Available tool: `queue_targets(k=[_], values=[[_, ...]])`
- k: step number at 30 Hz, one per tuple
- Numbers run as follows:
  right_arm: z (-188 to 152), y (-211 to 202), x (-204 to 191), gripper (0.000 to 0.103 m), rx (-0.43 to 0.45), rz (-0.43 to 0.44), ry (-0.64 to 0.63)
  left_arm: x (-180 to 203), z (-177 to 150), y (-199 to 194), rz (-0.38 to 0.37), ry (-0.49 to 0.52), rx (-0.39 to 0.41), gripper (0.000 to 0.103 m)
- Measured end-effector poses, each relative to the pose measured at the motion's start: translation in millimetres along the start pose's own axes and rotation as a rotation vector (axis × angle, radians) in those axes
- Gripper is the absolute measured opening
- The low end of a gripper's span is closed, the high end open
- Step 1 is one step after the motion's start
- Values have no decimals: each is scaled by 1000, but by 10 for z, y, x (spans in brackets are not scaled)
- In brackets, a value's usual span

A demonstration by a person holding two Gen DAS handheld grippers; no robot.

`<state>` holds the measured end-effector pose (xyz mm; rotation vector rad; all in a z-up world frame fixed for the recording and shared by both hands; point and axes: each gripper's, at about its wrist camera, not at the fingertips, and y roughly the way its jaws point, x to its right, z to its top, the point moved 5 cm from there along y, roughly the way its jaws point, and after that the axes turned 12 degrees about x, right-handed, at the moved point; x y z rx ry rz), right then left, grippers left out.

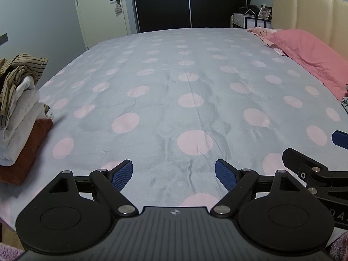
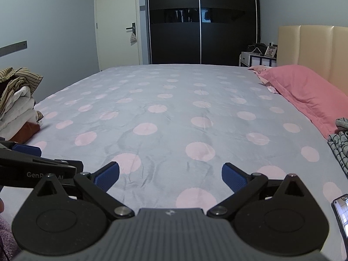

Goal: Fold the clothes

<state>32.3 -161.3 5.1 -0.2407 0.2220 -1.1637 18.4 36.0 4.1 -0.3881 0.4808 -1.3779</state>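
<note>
Left gripper [image 1: 174, 174] spread, nothing between pads; right gripper [image 2: 170, 175] same (both over the dotted bedsheet [image 1: 184, 76]); clothes pile [image 1: 17, 113] at 9 o'clock; pink pillow [image 2: 304, 91] at 2.

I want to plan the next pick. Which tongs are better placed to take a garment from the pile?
Probably the left tongs: open and empty, on the side of the pile. The right tongs, also open, are farther from it.
</note>
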Motion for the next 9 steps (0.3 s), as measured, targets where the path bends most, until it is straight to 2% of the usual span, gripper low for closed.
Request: queue_targets(k=[9], values=[[4, 8, 9, 101, -7, 2, 10, 34, 0, 9, -3, 2, 4, 83]])
